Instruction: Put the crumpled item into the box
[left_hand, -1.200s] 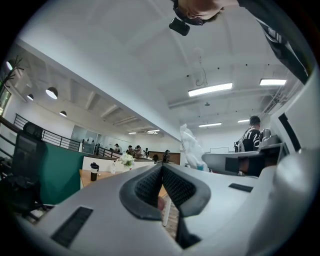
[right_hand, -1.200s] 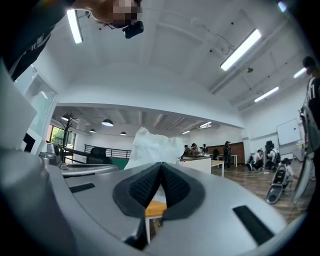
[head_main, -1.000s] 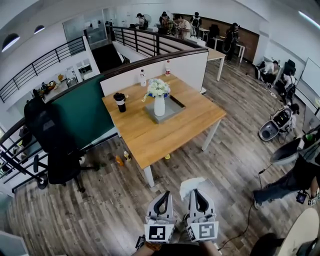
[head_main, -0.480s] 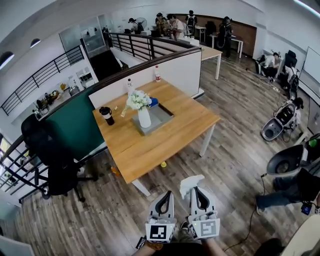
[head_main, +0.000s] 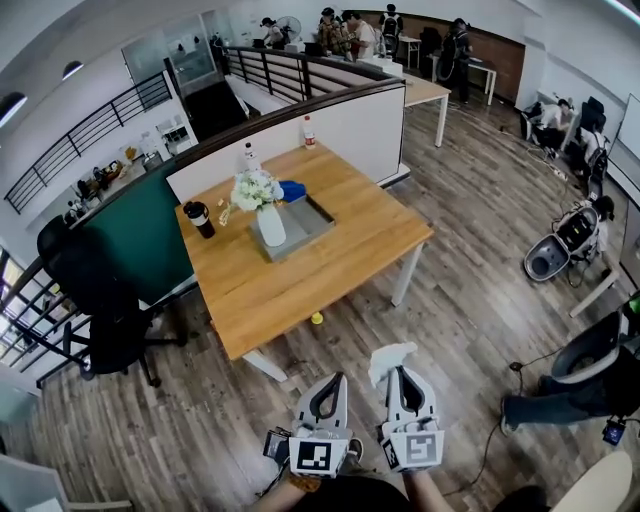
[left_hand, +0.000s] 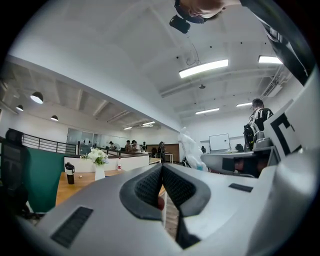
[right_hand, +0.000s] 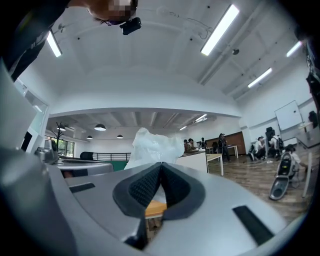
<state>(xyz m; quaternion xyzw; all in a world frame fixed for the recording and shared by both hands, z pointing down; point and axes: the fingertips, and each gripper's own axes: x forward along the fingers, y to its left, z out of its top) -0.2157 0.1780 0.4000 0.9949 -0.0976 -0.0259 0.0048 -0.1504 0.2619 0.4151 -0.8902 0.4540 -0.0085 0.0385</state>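
Crumpled item in closed right tool; left tool closed, empty.

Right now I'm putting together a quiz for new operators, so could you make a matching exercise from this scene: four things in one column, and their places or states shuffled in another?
Things:
1. crumpled white item
2. left claw
3. vase of white flowers
4. black cup

Places or states:
A. shut, with nothing between its jaws
B. stands on the grey tray
C. pinched in the right claw
D. on the bare wooden table, to the left of the tray

Pairs: 1-C, 2-A, 3-B, 4-D
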